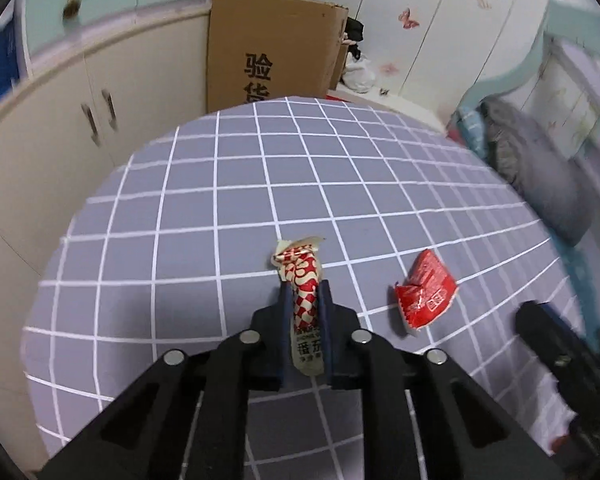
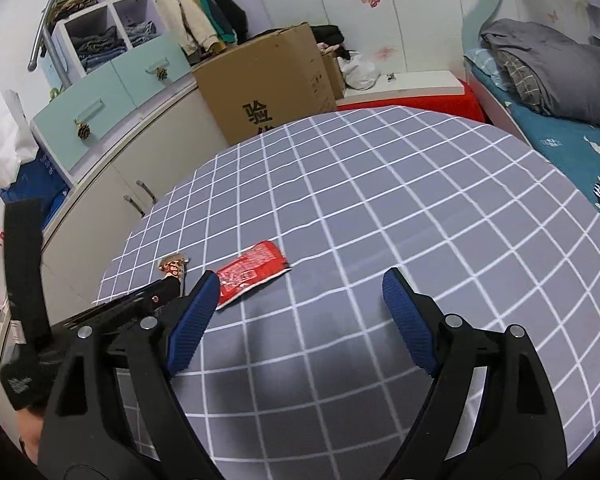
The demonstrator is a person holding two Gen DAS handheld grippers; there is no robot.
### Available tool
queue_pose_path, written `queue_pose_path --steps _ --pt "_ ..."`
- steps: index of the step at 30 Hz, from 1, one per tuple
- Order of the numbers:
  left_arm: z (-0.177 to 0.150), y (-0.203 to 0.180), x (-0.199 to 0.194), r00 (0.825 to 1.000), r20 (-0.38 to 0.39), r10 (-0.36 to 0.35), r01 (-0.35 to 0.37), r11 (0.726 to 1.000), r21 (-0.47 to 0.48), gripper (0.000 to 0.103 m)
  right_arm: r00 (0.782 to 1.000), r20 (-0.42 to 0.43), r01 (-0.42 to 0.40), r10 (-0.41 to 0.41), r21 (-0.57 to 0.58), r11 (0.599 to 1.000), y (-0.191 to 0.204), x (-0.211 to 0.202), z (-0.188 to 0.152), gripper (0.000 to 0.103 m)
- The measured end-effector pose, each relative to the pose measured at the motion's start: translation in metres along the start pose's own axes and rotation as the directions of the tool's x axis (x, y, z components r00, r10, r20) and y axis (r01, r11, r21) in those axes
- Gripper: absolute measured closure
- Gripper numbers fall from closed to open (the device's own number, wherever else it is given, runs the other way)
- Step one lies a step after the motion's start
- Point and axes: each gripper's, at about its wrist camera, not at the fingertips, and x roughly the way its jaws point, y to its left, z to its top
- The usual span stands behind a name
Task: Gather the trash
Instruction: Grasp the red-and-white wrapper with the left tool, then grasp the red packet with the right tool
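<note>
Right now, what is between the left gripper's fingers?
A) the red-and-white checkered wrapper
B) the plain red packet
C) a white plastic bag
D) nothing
A: the left gripper is clamped on the checkered wrapper; the red packet lies loose on the tablecloth.

Red-and-cream checked wrapper point(image 1: 302, 292), plain red packet point(image 1: 424, 290), grey white-gridded tablecloth point(image 1: 220, 208), blue-padded black gripper point(image 2: 300, 280).

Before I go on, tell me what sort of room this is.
Probably a bedroom: a bed with a folded grey blanket, hanging jackets beside white cubby shelves of folded clothes, and a grey checked tablecloth.
</note>
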Motion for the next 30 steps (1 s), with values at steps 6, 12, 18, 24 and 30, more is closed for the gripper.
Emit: queue_pose_path --steps 6,12,18,24,30 --pt "-0.004 0.035 -0.016 1.0 0.031 0.007 -0.006 0.999 -0.04 0.096 0.997 -0.076 -0.013 0.008 -0.064 0.998 0.029 0.025 0.001 0.021" --pt "-0.015 0.066 -0.042 0.997 0.071 0.03 -0.026 0.998 -0.058 0.096 0.991 -0.125 0.037 -0.055 -0.141 0.989 0.054 0.055 0.004 0.021" --pt "-0.023 0.102 -0.063 0.997 0.079 0.021 -0.013 0.995 -0.097 0.096 0.986 -0.114 0.093 -0.12 -0.219 0.971 0.067 0.067 0.001 0.068" --pt "-0.036 0.136 -0.081 0.996 0.092 0.014 -0.002 0.991 -0.131 0.096 0.994 -0.096 0.024 -0.046 -0.215 0.976 0.087 0.058 -0.01 0.08" --pt "-0.058 0.182 -0.11 0.992 0.115 0.045 -0.023 0.982 -0.186 0.096 0.992 -0.093 -0.108 0.086 -0.264 0.958 0.147 0.039 -0.031 0.08"
